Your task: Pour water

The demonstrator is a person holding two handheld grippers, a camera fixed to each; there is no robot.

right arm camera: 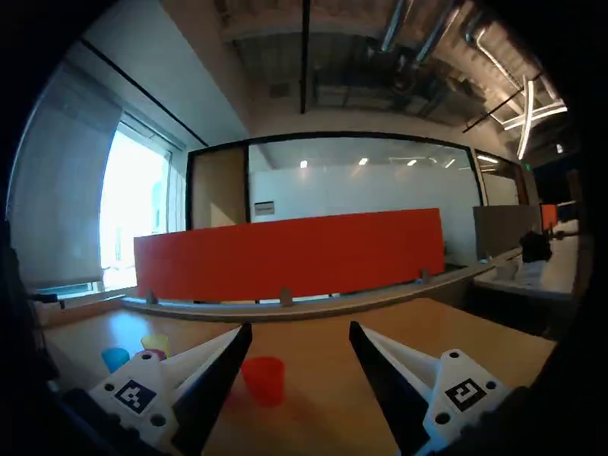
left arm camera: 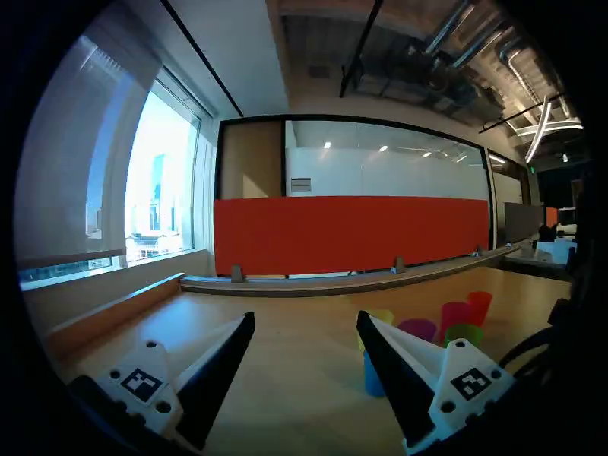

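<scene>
The left gripper point(left arm camera: 305, 315) is held with its jaws spread wide and empty above the wooden table point(left arm camera: 304, 395). A cluster of coloured cups point(left arm camera: 456, 315) is seen standing on the table beyond its right finger. The right gripper point(right arm camera: 299, 327) is likewise shown wide open and empty, and a red cup point(right arm camera: 264, 378) is seen upright on the table ahead, near its left finger, with a blue cup point(right arm camera: 115, 357) and a yellow cup point(right arm camera: 156, 343) farther left.

Orange-red divider panel point(left arm camera: 349, 234), red cup point(right arm camera: 263, 380), pale wooden table point(left arm camera: 304, 357).

left tongs point(left arm camera: 305, 357) agape, level | right tongs point(right arm camera: 300, 365) agape, level
</scene>
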